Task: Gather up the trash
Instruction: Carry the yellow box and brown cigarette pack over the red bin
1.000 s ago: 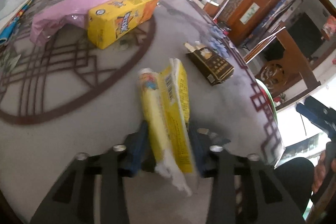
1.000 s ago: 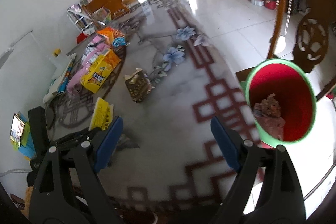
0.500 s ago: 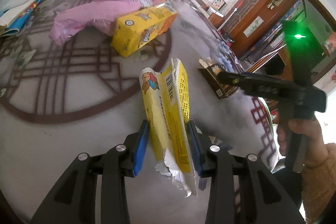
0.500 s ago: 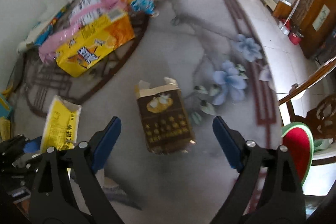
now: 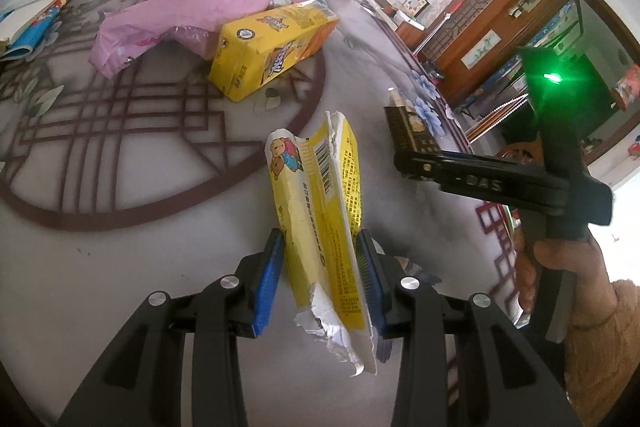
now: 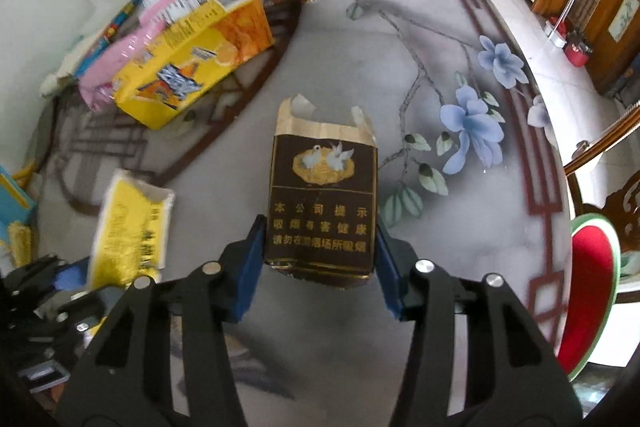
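Since a second ago, the right hand-held gripper [image 6: 320, 259] had swung away from the red bin [image 6: 592, 291] to the brown pack [image 6: 324, 211] and its jaws had just closed, pinching it on the surface [image 6: 400, 47]. At eight o'clock from it, the left hand-held gripper [image 5: 320, 267] pinched the torn yellow wrapper [image 5: 320, 203]. A big yellow box [image 6: 192, 67] lay at eleven o'clock.

The right gripper [image 6: 320, 251] swung from the bin, its jaws just closing around the brown pack [image 6: 322, 203].

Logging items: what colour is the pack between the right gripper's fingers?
Dark brown pack with gold print; right wrist view shows it best.
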Available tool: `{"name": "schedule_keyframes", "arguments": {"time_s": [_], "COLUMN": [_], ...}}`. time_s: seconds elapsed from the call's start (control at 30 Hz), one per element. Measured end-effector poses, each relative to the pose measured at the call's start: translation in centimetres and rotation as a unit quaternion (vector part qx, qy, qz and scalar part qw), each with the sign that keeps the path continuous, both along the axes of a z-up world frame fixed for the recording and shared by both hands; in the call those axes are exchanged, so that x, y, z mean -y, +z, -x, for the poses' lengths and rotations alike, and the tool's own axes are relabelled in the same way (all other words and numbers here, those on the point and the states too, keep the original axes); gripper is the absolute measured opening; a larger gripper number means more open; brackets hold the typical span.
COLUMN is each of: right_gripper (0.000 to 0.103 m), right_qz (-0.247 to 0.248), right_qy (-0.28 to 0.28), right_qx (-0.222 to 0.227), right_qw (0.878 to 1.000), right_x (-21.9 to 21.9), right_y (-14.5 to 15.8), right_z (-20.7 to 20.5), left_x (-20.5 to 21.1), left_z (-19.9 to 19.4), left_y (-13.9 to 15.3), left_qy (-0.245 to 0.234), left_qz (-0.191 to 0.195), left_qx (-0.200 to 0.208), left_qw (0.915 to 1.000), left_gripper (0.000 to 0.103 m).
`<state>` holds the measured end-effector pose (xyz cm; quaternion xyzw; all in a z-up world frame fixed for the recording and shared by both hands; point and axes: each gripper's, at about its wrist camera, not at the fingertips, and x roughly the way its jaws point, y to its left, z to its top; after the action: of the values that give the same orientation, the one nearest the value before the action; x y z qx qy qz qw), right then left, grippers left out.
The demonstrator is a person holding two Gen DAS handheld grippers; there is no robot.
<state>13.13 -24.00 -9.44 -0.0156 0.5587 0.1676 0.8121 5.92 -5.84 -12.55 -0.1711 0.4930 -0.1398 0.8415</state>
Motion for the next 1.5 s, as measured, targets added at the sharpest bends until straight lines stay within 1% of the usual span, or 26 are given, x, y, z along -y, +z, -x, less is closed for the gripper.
{"name": "schedule_keyframes", "arguments": {"time_s": [0.13,0.23,0.3,0.4,0.43,0.53,0.73,0.87,0.93,0.97,1.0,1.03,1.13,1.3,1.5], "right_gripper": [0.049,0.050,0.051,0.065,0.067,0.069,0.069,0.069,0.068,0.065,0.055,0.050,0.050,0.050,0.050], "right_qz": [-0.012,-0.002,-0.004,-0.029,-0.031,-0.032,-0.049,-0.025,-0.015,-0.009,-0.005,0.000,-0.012,-0.025,-0.044], "right_qy": [0.006,0.017,0.015,0.003,0.001,-0.001,-0.010,0.005,0.010,0.013,0.014,0.017,0.015,0.005,-0.022], "right_qx": [-0.015,-0.022,-0.021,-0.016,-0.012,-0.011,-0.017,-0.009,-0.006,-0.004,0.000,0.003,0.000,0.022,0.042], "right_qw": [1.000,1.000,1.000,0.999,0.999,0.999,0.999,1.000,1.000,1.000,1.000,1.000,1.000,0.999,0.998], "right_x": [0.3,0.1,0.4,0.9,1.1,1.1,0.5,-0.7,-1.1,-1.2,-1.3,-1.4,-1.2,-0.2,1.7], "right_y": [0.3,-0.2,-0.3,0.1,0.3,0.1,-0.5,-0.9,-1.1,-1.1,-1.1,-1.0,-0.9,0.4,1.9], "right_z": [2.1,3.6,3.9,3.9,3.9,3.6,2.9,2.7,2.8,2.9,3.0,3.0,3.1,3.7,4.0], "left_x": [-0.1,-0.1,-0.2,-0.2,-0.3,-0.3,0.5,1.1,1.2,1.2,1.2,1.2,1.0,0.2,-0.1], "left_z": [-0.1,-0.2,-0.2,-0.3,-0.4,-0.5,-0.4,-0.5,-0.5,-0.5,-0.5,-0.5,-0.5,-0.4,-0.3], "left_y": [-0.2,-0.2,-0.3,-0.4,-0.5,-1.0,-1.2,-1.3,-1.2,-1.1,-1.1,-1.1,-1.0,-0.7,-0.9], "left_qy": [0.000,0.001,0.001,0.002,0.003,0.006,-0.004,-0.014,-0.015,-0.015,-0.016,-0.017,-0.014,0.003,0.008], "left_qz": [0.004,0.005,0.007,0.012,0.016,0.035,0.025,0.009,0.006,0.006,0.007,0.007,0.011,0.018,0.021], "left_qx": [-0.005,-0.008,-0.010,-0.009,-0.010,-0.015,-0.007,-0.006,-0.003,-0.002,-0.001,-0.001,0.003,0.012,0.010], "left_qw": [1.0000,1.0000,0.9999,0.9999,0.9998,0.9993,0.9997,0.9998,0.9999,0.9999,0.9998,0.9998,0.9998,0.9998,0.9997], "left_gripper": [0.035,0.037,0.038,0.040,0.043,0.045,0.047,0.046,0.041,0.039,0.036,0.034,0.033,0.033,0.033]}}
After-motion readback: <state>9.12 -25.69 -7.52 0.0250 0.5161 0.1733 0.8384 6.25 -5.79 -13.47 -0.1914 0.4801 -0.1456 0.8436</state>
